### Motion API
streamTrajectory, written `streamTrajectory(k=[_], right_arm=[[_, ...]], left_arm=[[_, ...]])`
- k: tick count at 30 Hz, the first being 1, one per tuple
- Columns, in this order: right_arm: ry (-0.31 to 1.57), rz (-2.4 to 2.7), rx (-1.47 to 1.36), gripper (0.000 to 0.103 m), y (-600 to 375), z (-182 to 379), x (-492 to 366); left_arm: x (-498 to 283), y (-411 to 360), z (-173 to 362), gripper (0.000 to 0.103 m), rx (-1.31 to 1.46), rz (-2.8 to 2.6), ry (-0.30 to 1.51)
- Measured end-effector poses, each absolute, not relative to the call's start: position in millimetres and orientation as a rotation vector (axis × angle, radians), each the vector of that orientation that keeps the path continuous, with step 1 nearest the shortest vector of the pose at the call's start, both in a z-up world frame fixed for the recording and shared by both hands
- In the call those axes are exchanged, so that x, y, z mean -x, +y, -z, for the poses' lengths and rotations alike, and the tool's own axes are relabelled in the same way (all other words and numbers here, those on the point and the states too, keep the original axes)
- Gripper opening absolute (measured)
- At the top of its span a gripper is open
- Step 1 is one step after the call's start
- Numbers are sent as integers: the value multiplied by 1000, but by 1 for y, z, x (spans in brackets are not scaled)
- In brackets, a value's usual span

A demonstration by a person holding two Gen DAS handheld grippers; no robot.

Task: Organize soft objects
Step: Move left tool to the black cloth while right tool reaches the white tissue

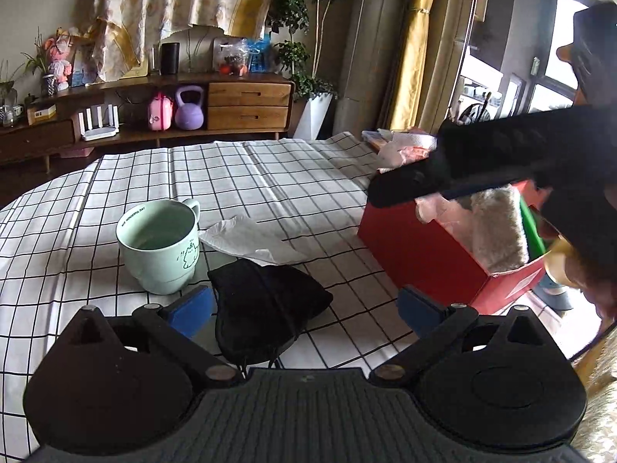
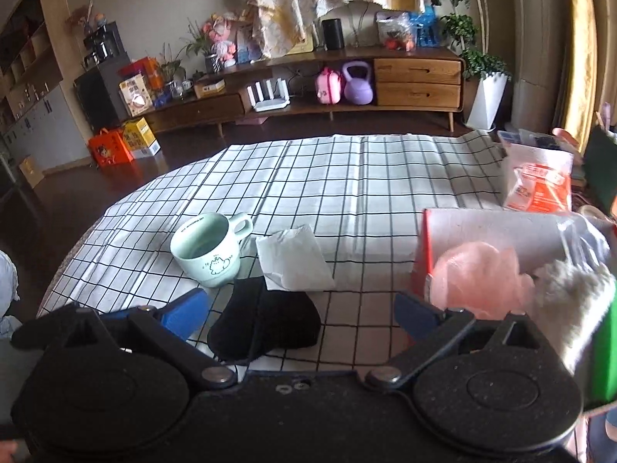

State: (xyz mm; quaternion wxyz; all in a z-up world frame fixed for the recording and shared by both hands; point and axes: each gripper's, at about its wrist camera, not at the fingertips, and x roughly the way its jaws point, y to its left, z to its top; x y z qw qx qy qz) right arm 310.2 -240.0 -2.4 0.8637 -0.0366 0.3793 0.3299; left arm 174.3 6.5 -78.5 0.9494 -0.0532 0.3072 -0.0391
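A black soft cloth item [image 1: 266,305] lies on the checked tablecloth, just ahead of my open, empty left gripper [image 1: 304,306]. It also shows in the right wrist view [image 2: 266,322], between the open fingers of my right gripper [image 2: 302,314], which hovers above the table, empty. A white tissue [image 1: 250,241] [image 2: 293,264] lies flat just beyond it. A red box [image 1: 428,258] [image 2: 420,254] at the right holds a pink mesh puff [image 2: 478,277] and a white fluffy cloth [image 1: 497,227] [image 2: 574,301]. The right gripper's black body [image 1: 501,154] reaches over the box.
A mint-green mug [image 1: 162,247] [image 2: 210,249] stands left of the tissue. A white and orange packet [image 2: 540,185] lies beyond the box. A green object [image 2: 607,351] is at the right edge. A wooden sideboard [image 2: 347,88] stands behind the table.
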Motion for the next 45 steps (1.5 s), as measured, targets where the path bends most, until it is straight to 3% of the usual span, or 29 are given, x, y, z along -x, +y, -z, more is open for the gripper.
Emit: streamTrajectory(k=[26, 36, 38, 40, 41, 45], right_arm=[[1026, -772, 221, 102, -126, 109, -430], [1012, -773, 308, 88, -102, 133, -434], [996, -777, 345, 84, -99, 133, -432], [979, -767, 379, 79, -97, 133, -429], [972, -763, 394, 75, -95, 133, -429], [960, -744, 396, 59, -97, 131, -430]], left_arm=[[-258, 20, 150, 103, 168, -56, 712], [-267, 22, 163, 101, 177, -53, 711], [-266, 22, 165, 98, 180, -40, 707], [-264, 22, 167, 88, 175, -35, 710], [-264, 21, 167, 78, 172, -38, 714], [-262, 21, 166, 67, 180, -55, 708]])
